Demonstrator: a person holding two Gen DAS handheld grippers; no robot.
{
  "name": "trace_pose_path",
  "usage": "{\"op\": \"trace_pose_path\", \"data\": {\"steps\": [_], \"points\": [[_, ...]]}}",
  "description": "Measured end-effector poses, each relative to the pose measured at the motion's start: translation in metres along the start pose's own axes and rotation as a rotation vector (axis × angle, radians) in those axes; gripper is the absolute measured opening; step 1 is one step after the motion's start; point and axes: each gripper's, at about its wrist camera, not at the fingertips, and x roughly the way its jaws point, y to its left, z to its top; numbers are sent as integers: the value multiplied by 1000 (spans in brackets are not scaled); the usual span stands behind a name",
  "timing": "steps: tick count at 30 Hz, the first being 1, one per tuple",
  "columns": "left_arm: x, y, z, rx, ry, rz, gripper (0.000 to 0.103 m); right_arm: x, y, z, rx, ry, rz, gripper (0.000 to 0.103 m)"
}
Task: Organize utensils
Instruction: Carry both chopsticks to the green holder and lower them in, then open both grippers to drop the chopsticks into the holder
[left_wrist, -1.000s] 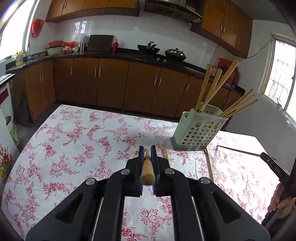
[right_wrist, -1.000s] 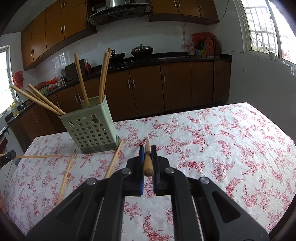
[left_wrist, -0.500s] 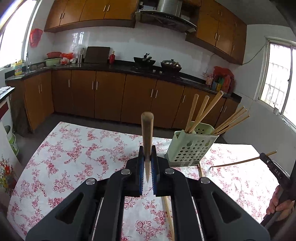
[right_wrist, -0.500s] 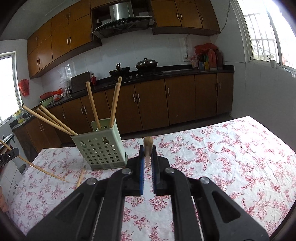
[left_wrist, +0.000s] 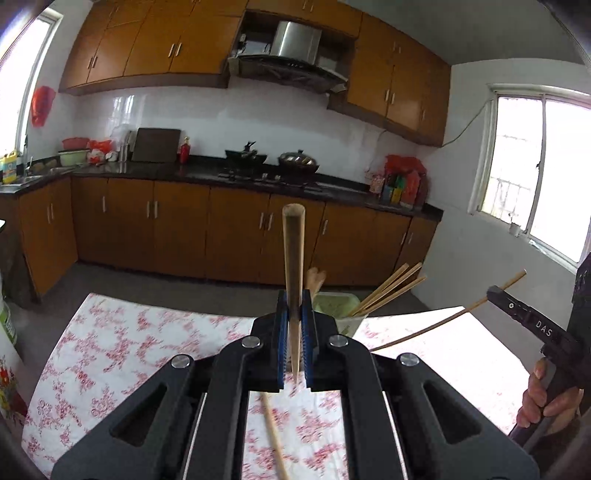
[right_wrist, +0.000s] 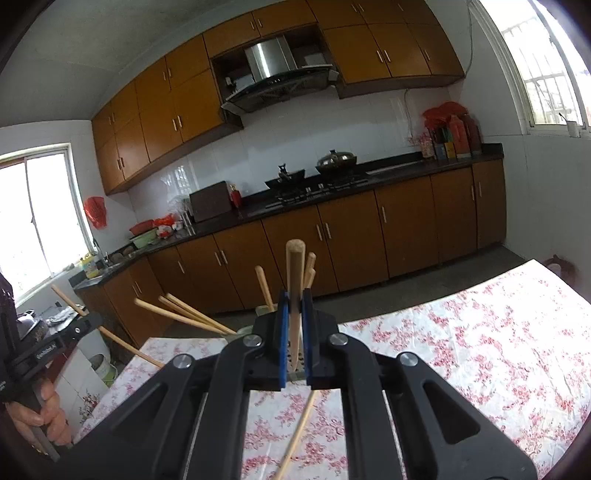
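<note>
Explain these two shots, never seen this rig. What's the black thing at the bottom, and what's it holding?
No robot here: a person carries a hand-held gripper in each hand, and a fisheye camera on each looks forward along its two fingers.

The left view shows the left hand-held gripper shut on a wooden chopstick standing upright. At its right edge you see the person's other hand with the second tool.

The right view shows the right hand-held gripper shut on another chopstick.

Below is a table with a floral tablecloth. A pale green utensil holder stands on it with chopsticks inside, and a loose chopstick lies on the cloth.
</note>
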Motion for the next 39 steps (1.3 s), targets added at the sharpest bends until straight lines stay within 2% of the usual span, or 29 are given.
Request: {"op": "trace_pose_path", "data": {"steps": [4,11,14,20,25,34,35,37,38,39], "points": [[3,-19,20,-7,-69,-12,7,-8,19,23,-24,-66,52,8],[32,-32,55,-35,-155,35,7,17,46,51,-105,-117,48,8],[50,-33,57,-33,-133,53,7,40,47,56,-120,-78,22,8],[96,-27,42,-34,-36,91,7,85,46,52,-124,31,-8,8],[112,-25,35,-22,-24,99,7,109,44,45,-126,71,-18,8],[126,-24,32,-24,-8,114,8,127,40,38,-128,96,-40,9],[125,-23,32,-32,-6,112,9,125,39,38,-125,90,-43,11],[120,-19,34,-51,-4,109,19,121,38,38,-120,79,-46,17],[116,-17,35,-60,-7,113,31,117,37,38,-115,71,-48,19],[114,-16,36,-66,-10,112,37,114,36,39,-110,65,-48,20]]}}
